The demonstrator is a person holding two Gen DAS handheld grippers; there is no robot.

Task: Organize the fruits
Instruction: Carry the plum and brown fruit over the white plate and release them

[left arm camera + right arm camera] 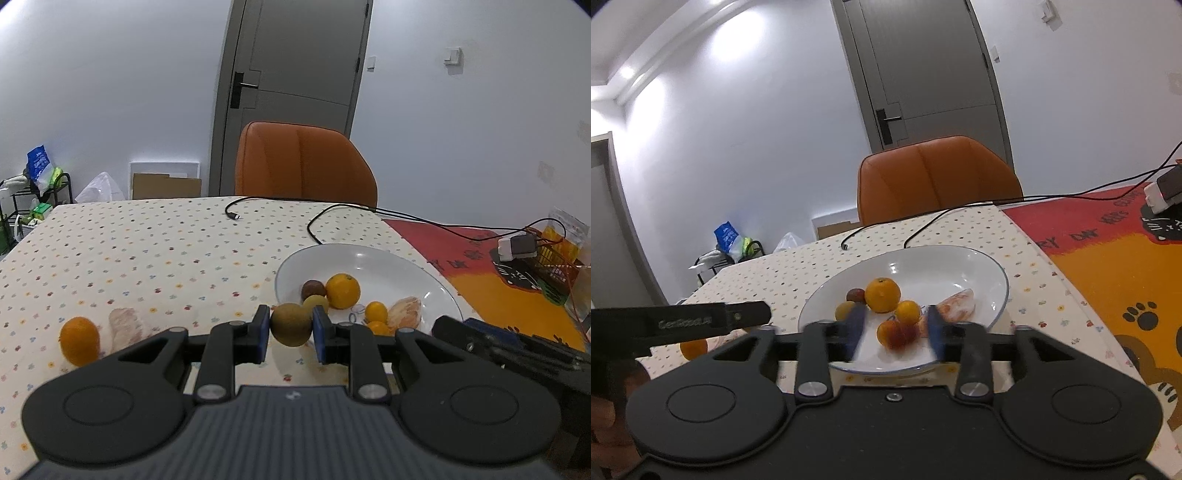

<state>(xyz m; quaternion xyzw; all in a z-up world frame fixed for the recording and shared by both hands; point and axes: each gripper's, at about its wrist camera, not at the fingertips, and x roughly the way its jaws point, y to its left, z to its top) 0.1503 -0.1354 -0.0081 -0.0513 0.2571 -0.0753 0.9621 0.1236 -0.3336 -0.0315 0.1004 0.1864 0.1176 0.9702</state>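
My left gripper (291,316) is shut on a brown-green kiwi (290,330), held just above the cloth by the near-left rim of the white plate (388,258). On the plate lie an orange (342,290), a dark red fruit (313,289), a small greenish fruit (317,301), two small oranges (376,312) and a peeled pomelo segment (406,312). Left of the gripper, another orange (79,339) and a pomelo segment (125,326) rest on the cloth. My right gripper (895,332) hangs open over the plate (997,273). A blurred small red fruit (903,334) shows between its fingers, touching neither.
An orange chair (306,164) stands at the table's far edge. Black cables (325,218) run across the dotted cloth behind the plate. A red and orange mat (1115,280) with a charger (517,247) and packets covers the table's right side. My left gripper's body (701,321) sits left of the plate.
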